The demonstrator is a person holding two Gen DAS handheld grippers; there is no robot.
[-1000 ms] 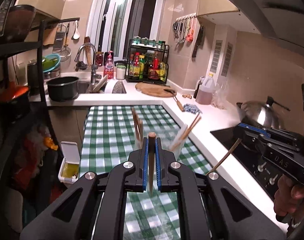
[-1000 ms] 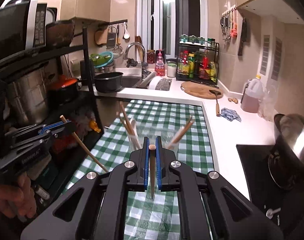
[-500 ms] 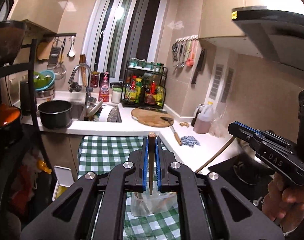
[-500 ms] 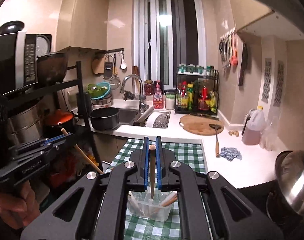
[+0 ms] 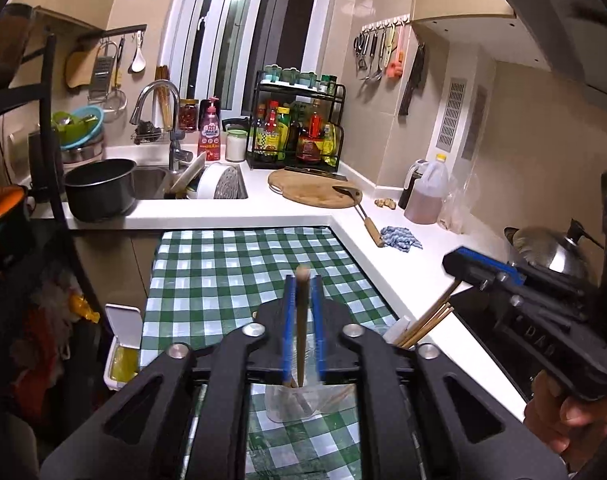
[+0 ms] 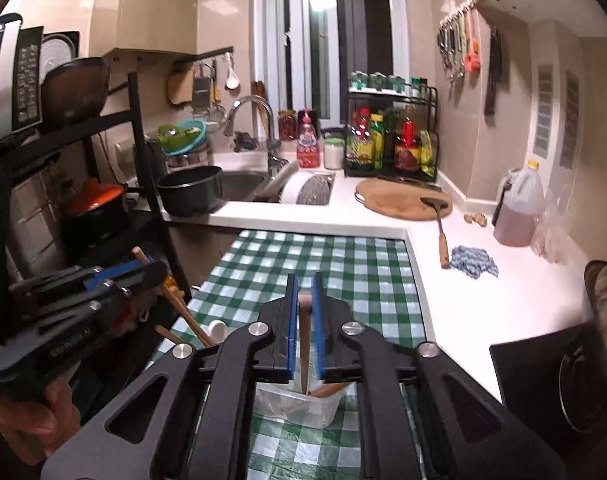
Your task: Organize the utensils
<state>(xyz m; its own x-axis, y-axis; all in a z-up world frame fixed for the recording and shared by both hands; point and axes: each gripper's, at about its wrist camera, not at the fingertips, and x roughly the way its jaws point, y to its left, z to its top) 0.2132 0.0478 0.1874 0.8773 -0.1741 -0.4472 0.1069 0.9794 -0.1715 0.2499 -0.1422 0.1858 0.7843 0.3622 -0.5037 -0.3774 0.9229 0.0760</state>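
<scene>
My left gripper [image 5: 302,280] is shut on a wooden chopstick [image 5: 301,328] whose lower end dips into a clear plastic container [image 5: 293,402] on the green checked cloth [image 5: 239,276]. Several wooden utensils [image 5: 423,324] lean out of that container. My right gripper [image 6: 303,280] is shut on another wooden chopstick [image 6: 304,340] that points down into the clear container [image 6: 299,406]. The right gripper shows at the right of the left wrist view [image 5: 479,268]; the left gripper shows at the left of the right wrist view [image 6: 143,270].
A white counter [image 5: 383,264] borders the cloth, with a spatula [image 6: 441,232], a blue rag [image 6: 473,262], a round cutting board [image 6: 399,200] and an oil jug [image 6: 517,212]. A black pot [image 5: 99,188] stands by the sink. A black rack [image 6: 115,168] stands at the left, a hob [image 6: 551,384] at the right.
Both grippers have tilted down and come over the container; each chopstick's lower end now reaches into it. The cloth fills more of both views than half a second ago.
</scene>
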